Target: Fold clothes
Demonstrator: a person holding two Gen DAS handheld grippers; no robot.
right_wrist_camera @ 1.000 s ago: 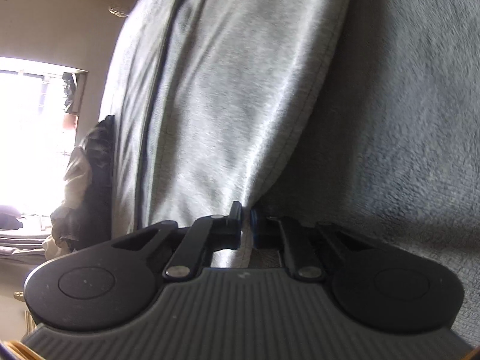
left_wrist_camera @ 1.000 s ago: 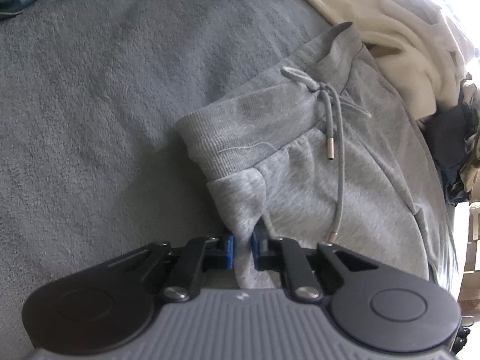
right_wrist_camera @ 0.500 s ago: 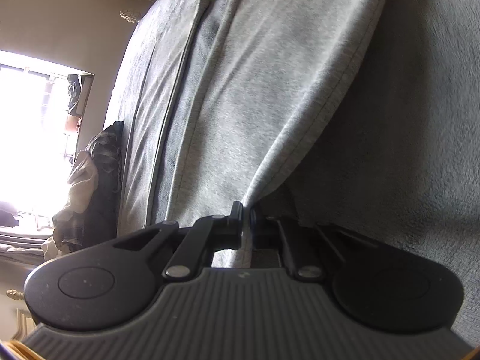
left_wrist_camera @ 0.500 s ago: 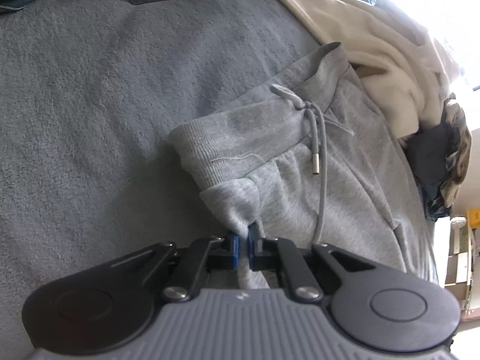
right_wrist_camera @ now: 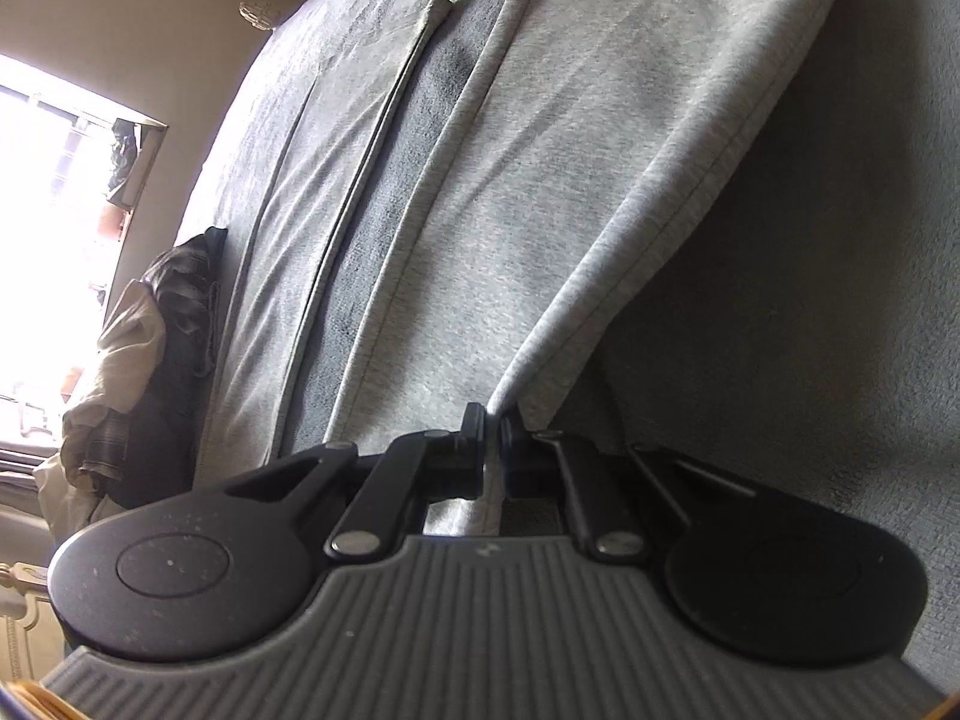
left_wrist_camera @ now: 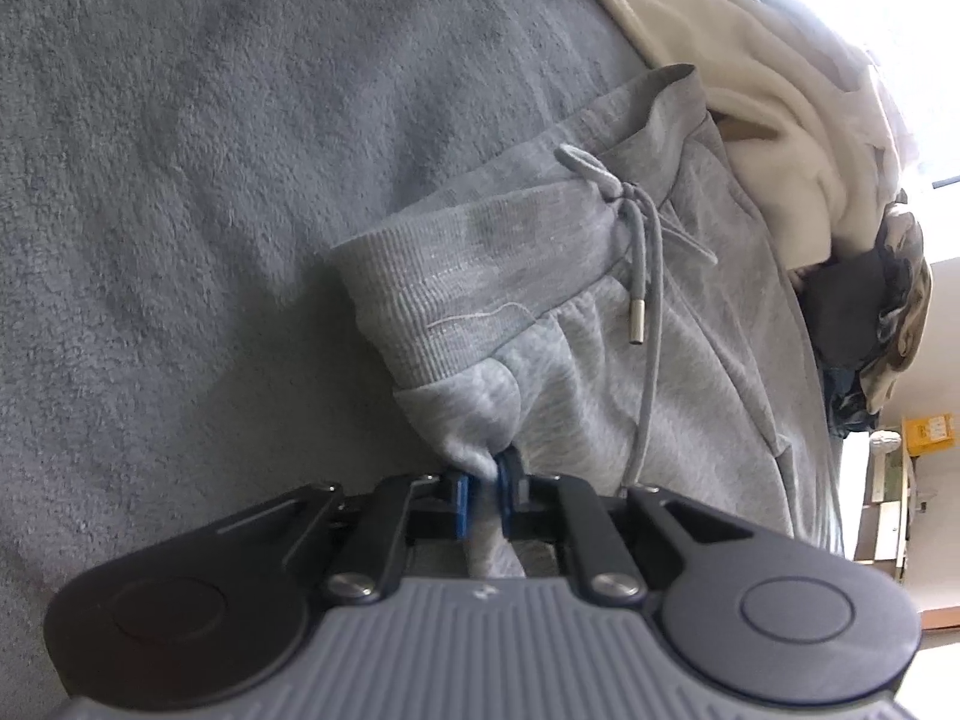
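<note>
Light grey sweatpants (left_wrist_camera: 606, 360) lie on a grey fleece blanket (left_wrist_camera: 180, 180). In the left wrist view the ribbed waistband (left_wrist_camera: 456, 288) and its drawstring (left_wrist_camera: 645, 276) with metal tips face me. My left gripper (left_wrist_camera: 483, 480) is shut on a fold of the pants just below the waistband. In the right wrist view a long grey pant leg (right_wrist_camera: 600, 180) stretches away, lifted off the blanket (right_wrist_camera: 810, 300). My right gripper (right_wrist_camera: 492, 420) is shut on its near edge.
A cream fleece garment (left_wrist_camera: 750, 78) and a heap of dark clothes (left_wrist_camera: 870, 312) lie beyond the pants. In the right wrist view more piled clothes (right_wrist_camera: 138, 348) sit at the left by a bright window. Shelves with a yellow box (left_wrist_camera: 927, 432) stand far right.
Both grippers have stayed shut on the pants. The right gripper has lifted and pulled the leg, showing more of its length. The left view has shifted, and the phone at the top has left the frame.
</note>
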